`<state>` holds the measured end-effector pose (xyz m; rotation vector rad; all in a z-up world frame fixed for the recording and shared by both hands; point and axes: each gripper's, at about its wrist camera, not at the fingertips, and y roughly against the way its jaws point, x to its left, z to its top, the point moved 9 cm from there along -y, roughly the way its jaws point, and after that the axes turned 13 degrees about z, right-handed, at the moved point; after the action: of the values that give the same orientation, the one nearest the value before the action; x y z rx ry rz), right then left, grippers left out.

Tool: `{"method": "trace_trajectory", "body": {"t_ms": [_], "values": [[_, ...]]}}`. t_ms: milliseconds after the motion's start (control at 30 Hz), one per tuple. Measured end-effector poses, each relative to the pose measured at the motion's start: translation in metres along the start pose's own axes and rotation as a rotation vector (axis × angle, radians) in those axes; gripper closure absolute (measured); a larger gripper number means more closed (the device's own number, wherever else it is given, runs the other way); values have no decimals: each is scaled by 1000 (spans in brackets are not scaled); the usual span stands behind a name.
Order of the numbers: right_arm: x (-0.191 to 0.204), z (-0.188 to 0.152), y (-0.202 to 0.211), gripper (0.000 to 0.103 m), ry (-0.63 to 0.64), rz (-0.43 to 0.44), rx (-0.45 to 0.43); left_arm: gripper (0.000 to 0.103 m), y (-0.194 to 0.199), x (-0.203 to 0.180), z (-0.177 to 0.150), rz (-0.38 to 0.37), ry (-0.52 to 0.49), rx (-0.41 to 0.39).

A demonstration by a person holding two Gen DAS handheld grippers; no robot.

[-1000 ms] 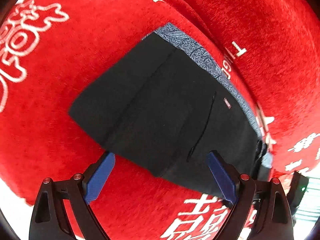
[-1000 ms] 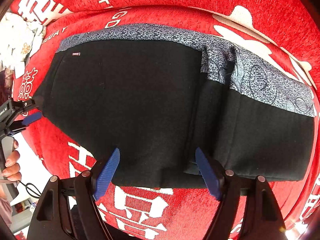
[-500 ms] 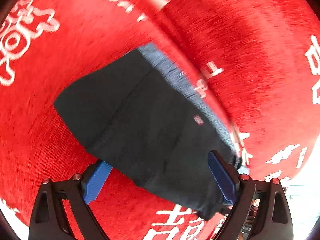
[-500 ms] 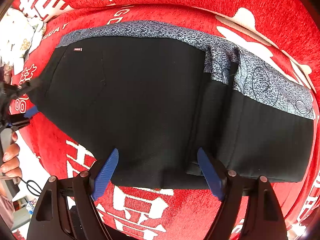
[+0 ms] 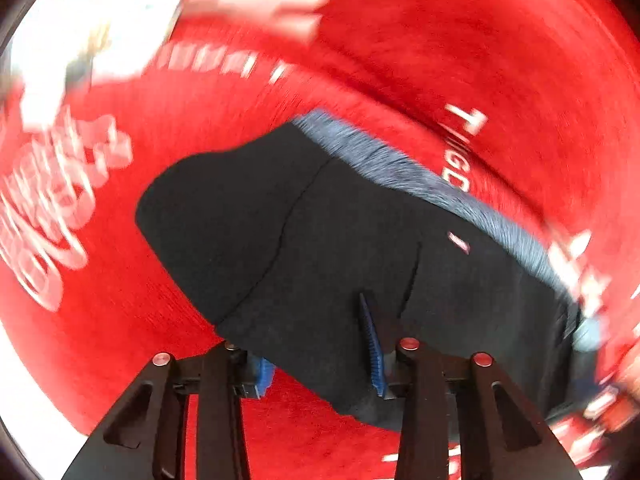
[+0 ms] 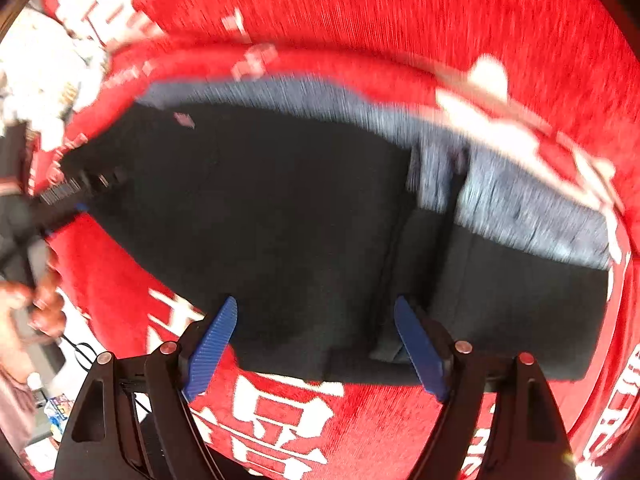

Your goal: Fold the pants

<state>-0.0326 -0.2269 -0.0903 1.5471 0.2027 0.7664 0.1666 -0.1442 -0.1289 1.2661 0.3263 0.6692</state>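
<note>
Black pants [image 5: 360, 256] with a grey patterned waistband [image 5: 420, 176] lie folded on a red cover. In the left wrist view my left gripper [image 5: 320, 356] straddles the near edge of the pants, its jaws narrowed with cloth between the blue pads. The pants also show in the right wrist view [image 6: 280, 216]. My right gripper [image 6: 316, 340] is open at their near edge, pads either side of the cloth. The left gripper [image 6: 64, 196] shows at the pants' left end there, held by a hand.
The red cover [image 6: 280, 420] with white lettering spreads under everything, its back cushion [image 5: 480, 40] behind the pants. A white cloth [image 6: 36, 80] lies at the far left. The cover's edge and floor clutter [image 6: 56, 408] sit at lower left.
My left gripper's jaws have closed in a good way on the pants' edge and it has swung right. The right gripper has moved closer to the pants and stays open. Both views are blurred by motion.
</note>
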Motion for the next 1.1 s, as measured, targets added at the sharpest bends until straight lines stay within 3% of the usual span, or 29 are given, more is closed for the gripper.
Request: {"method": "trace_trajectory", "body": {"t_ms": [100,167,300,433,500,667,700,733,767,900,1100], "values": [[18,35,17,19,7,101,-36,66,23,-20,0,168,-205,-158],[38,64,20,19,13,203,-34,66,31,-27,-2,243,-303,-227],[97,113,4,19,48,412,61,67,29,-38,-6,336,-427,-281],[157,132,-21,19,73,566,179,67,29,-38,-6,363,-462,-297],[181,136,-41,19,100,579,260,67,28,-36,-9,372,-478,-309],[200,122,-87,19,130,517,444,67,34,-45,-8,393,-513,-351],[197,120,-94,29,119,497,460,67,36,-47,-8,395,-519,-358],[193,121,-97,48,109,480,458,67,37,-48,-8,397,-523,-359],[186,122,-97,77,93,461,441,67,39,-49,-7,392,-522,-352],[164,122,-57,82,42,570,303,67,72,-66,-3,363,-544,-425],[115,103,35,82,-12,738,98,66,148,-117,-1,229,-552,-527]]}}
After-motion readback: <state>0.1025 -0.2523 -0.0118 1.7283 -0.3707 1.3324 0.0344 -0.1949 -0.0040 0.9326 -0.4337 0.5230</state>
